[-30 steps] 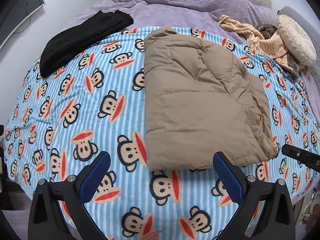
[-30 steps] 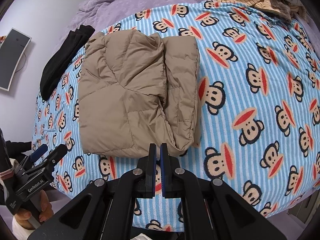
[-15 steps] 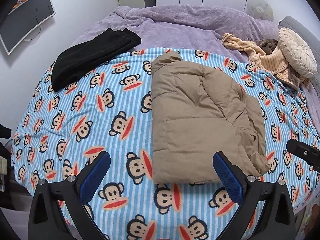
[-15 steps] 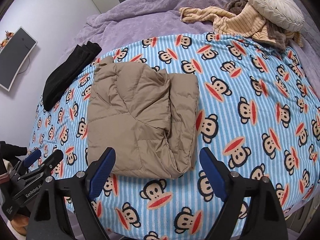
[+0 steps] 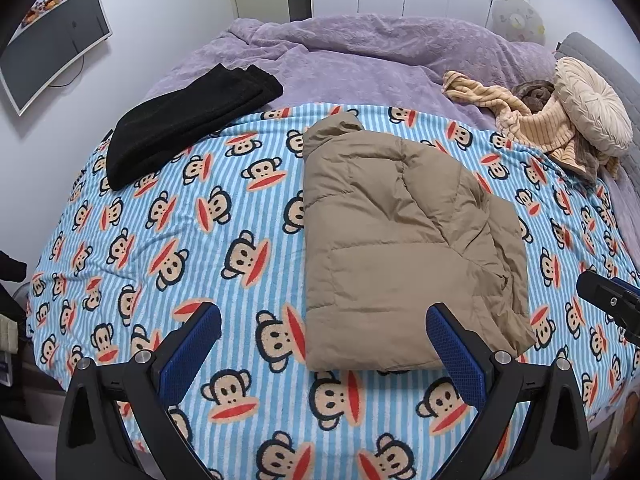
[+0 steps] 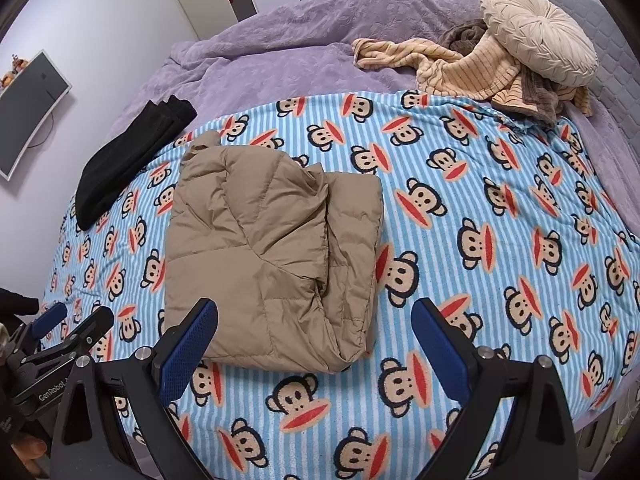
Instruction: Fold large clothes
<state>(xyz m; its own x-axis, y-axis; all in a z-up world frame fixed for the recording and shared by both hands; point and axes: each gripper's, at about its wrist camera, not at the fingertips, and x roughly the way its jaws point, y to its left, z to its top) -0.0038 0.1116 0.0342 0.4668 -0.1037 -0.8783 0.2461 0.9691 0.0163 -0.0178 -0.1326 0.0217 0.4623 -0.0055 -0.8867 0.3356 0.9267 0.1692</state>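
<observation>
Both tools have drawn back and up from the bed since a second ago, so more of the room shows, and the right tool (image 6: 314,326), then pressed shut, now stands spread wide with nothing between its blue pads; the left tool (image 5: 322,332) is spread and empty as before. Lying on the monkey-print blanket (image 5: 192,240), the tan puffer jacket (image 5: 400,240) sits folded into a rough rectangle near the front edge of the bed, with the looser layered side toward the right and a collar or hood bump at the far end. Judging by its quilted, puffy look, it should be light, soft and springy, with a slick shell, so folds may slide or puff open again. Safest holds would be the near corners or the thick folded edge, pinching through all layers rather than the top skin alone. Black folded trousers (image 5: 188,120) lie well apart at the far left, and a striped beige garment (image 6: 460,68) with a round cushion (image 6: 536,36) sits on the purple bedcover (image 5: 360,52).
</observation>
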